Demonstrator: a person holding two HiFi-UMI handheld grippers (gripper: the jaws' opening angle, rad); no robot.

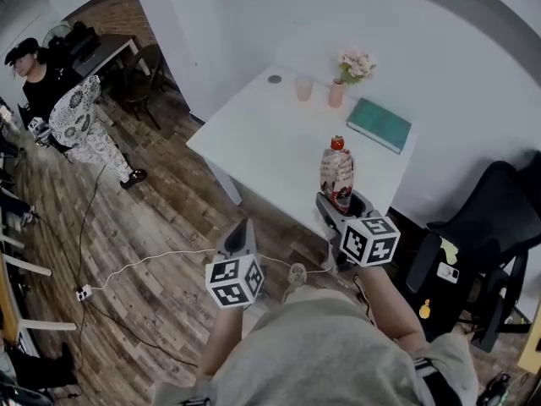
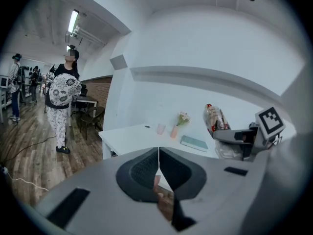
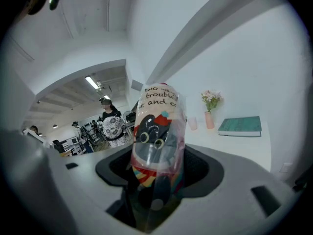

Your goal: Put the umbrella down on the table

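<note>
Our right gripper (image 3: 156,180) grasps the umbrella (image 3: 157,136) — left gripper (image 2: 159,168) clenched, empty — so we lay it flat on the bare table (image 1: 254,134).

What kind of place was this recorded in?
Likely an office or studio workspace: a white table holding a teal book, a black office chair beside it, and a person standing near another desk beyond.

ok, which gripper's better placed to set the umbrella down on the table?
Right. The right gripper is shut on the umbrella, held upright at the table's near edge. The left gripper is shut, empty, and over the floor short of the table.
</note>
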